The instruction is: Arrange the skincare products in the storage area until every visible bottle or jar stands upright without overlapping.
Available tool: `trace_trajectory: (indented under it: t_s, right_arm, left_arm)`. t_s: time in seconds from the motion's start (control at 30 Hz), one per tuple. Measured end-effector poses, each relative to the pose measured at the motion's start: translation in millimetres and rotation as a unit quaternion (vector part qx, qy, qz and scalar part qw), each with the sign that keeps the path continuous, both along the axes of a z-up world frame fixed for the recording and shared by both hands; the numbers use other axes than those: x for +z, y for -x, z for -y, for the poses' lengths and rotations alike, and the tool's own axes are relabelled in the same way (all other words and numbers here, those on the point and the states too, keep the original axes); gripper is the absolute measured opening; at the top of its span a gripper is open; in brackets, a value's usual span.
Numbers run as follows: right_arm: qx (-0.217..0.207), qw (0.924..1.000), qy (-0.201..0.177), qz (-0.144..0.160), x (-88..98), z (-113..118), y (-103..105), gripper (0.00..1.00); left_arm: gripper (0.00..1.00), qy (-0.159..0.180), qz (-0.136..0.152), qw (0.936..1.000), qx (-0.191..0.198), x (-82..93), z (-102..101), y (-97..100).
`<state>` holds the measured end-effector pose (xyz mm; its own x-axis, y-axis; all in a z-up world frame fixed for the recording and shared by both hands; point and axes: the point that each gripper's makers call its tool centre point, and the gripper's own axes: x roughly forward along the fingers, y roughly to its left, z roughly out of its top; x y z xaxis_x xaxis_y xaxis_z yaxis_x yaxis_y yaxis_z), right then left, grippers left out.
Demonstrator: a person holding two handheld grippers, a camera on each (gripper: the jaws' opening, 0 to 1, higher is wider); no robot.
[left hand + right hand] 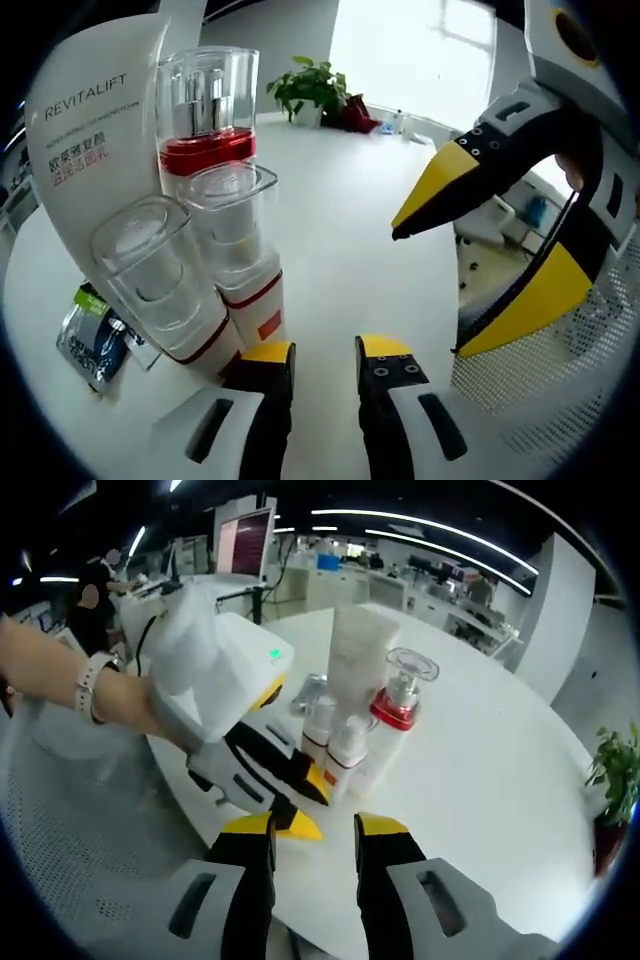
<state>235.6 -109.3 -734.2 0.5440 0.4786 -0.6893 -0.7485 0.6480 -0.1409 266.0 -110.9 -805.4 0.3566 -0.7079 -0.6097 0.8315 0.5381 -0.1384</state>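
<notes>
White tube (pixel 95 130) reads "REVITALIFT" (Chinese characters beneath).

Round white table (pixel 340 210), glossy. Left gripper view: bright window (pixel 420 50) at 1 o'clock, potted plant (pixel 312 88) at 12 on the table's far edge, white mesh chair (pixel 545 385) at 4. Right gripper view: open office, ceiling strip lights (pixel 400 530) at 12, monitor (pixel 248 540) at 11, second plant (pixel 615 780) at 3
</notes>
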Motion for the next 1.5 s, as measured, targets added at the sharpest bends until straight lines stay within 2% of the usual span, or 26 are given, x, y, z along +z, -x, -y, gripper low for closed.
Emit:
trace_trajectory:
  t_s: [0.3, 0.6, 0.83, 1.2, 1.5]
  right_arm:
    - [0.001, 1.0000, 0.002, 0.001, 0.1, 0.0, 0.1, 0.30]
    - [-0.001, 0.9999, -0.002, 0.011, 3.8, -0.7, -0.8, 0.32]
    - [-0.002, 0.9998, -0.006, 0.017, 6.4, -1.4, -2.6, 0.34]
    - [-0.007, 0.9990, -0.019, 0.039, 14.9, -3.8, -8.1, 0.47]
    - [-0.015, 0.9980, -0.025, 0.056, 20.3, -3.5, -13.7, 0.62]
  left_arm:
    - [0.18, 0.005, -0.005, 0.9999, -0.008, 5.4, -0.7, 7.1]
    - [0.19, -0.004, 0.006, 1.0000, -0.005, 20.9, -21.0, 13.3]
    - [0.20, -0.012, 0.018, 0.9998, 0.004, 36.3, -44.4, 16.8]
    - [0.31, -0.032, 0.037, 0.9982, 0.036, 50.1, -80.4, 22.4]
    - [0.41, -0.023, 0.057, 0.9938, 0.093, 73.7, -117.3, 14.4]
